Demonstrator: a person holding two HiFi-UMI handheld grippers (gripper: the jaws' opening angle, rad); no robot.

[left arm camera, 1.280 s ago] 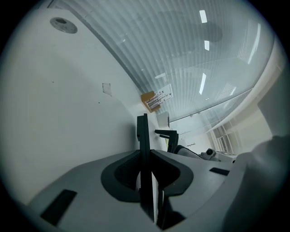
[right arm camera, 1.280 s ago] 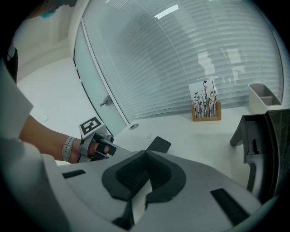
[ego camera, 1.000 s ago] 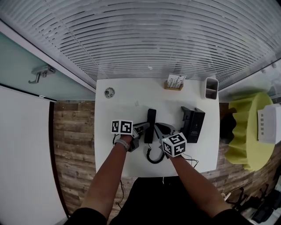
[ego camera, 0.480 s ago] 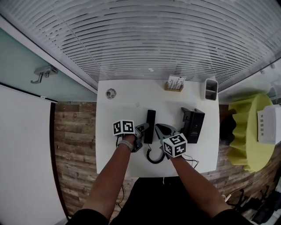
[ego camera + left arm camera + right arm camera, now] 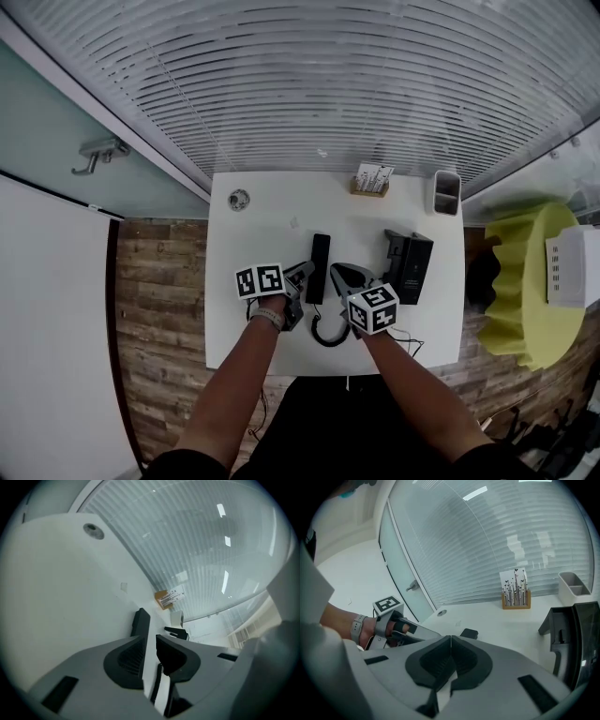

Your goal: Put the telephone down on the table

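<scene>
The black telephone handset (image 5: 320,267) lies flat on the white table (image 5: 262,225), its coiled cord (image 5: 328,336) looping toward me. My left gripper (image 5: 303,274) sits just left of it with its jaws apart and nothing between them. In the left gripper view the handset (image 5: 140,622) lies ahead of the left gripper (image 5: 150,641), and the cord (image 5: 158,681) shows through the gap. My right gripper (image 5: 340,275) hovers right of the handset, shut and empty. The right gripper view shows the right gripper (image 5: 451,641) with its tips touching, and the handset's end (image 5: 468,633) beyond.
The black phone base (image 5: 411,267) stands right of the handset. A wooden card holder (image 5: 373,178), a grey cup (image 5: 449,190) and a round disc (image 5: 238,198) sit along the table's far edge, below the blinds. A yellow-green chair (image 5: 530,281) is off the right side.
My left gripper has drawn back a little from the handset, toward me and to the left. The handset stays lying on the table. The right gripper has barely moved.
</scene>
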